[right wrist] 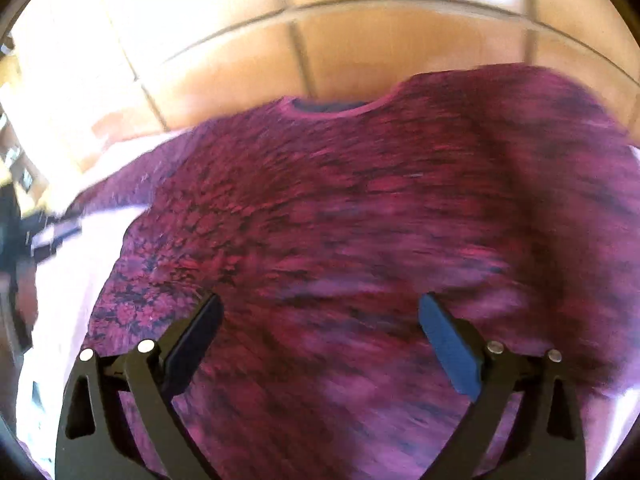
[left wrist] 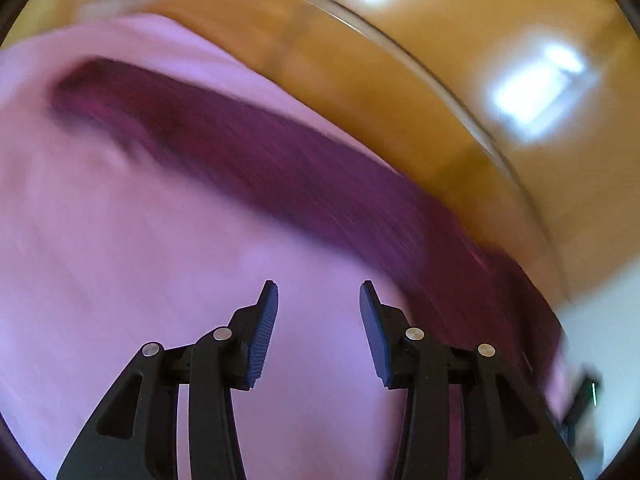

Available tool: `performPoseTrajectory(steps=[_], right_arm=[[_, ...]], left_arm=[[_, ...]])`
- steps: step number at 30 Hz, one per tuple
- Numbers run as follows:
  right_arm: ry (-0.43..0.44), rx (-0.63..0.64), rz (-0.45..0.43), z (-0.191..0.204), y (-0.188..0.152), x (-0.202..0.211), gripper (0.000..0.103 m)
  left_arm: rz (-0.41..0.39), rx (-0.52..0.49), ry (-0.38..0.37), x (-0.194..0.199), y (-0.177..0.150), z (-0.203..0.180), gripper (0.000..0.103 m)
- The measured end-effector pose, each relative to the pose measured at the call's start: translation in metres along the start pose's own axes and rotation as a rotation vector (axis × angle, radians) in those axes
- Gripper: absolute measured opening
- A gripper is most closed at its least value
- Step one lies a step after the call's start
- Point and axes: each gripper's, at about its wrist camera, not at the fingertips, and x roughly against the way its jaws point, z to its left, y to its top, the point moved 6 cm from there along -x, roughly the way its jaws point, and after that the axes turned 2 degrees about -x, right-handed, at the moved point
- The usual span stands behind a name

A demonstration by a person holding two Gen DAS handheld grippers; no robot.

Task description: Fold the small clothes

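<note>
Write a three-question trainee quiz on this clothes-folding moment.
1. True or false: the right gripper is clamped on the magenta patterned top.
2. What lies under the left gripper? A) lilac cloth B) a towel rack C) bare floor
3. Which part of the top lies farthest from the right wrist camera?

Key
1. False; its jaws stand wide apart with nothing pinched.
2. A
3. The neckline.
</note>
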Motion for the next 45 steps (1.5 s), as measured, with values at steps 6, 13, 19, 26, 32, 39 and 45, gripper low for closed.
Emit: performPoseTrajectory(steps=[6, 13, 19, 26, 32, 39, 45], right_arm=[[-0.111, -0.115, -0.015, -0.082, -0.040, 0.076, 0.093], [-0.064, -0.217, 0.106, -0.110, -0.123, 0.117, 0.059], [-0.064, -0.089, 0.122, -0.085, -0.143, 0.128, 0.024], [0.108, -0.467, -0.073, -0.160, -0.111, 0.158, 0.089], [0.269, -0.991, -0.274, -0.258, -0.092, 0.133, 0.090], [0.220, -1.019, -0.330, -0.282, -0.057, 0.126, 0.020], [-0.177, -0.678, -0.400, -0.304, -0.002, 0.175, 0.012]], left_arm=[[0.192, -0.116, -0.231, 0.009, -0.103, -0.044, 0.041], [0.221, -0.116, -0.247, 0.017, -0.155, -0.048, 0.017], [0.194, -0.158, -0.178, 0.023, -0.168, -0.055, 0.013], [0.150, -0.204, -0.065, 0.033, -0.157, -0.059, 0.026], [0.035, -0.237, -0.039, 0.038, -0.134, -0.085, 0.044], [0.004, -0.311, -0.057, 0.028, -0.117, -0.121, 0.047], [0.053, -0.352, -0.027, 0.002, -0.116, -0.132, 0.047]])
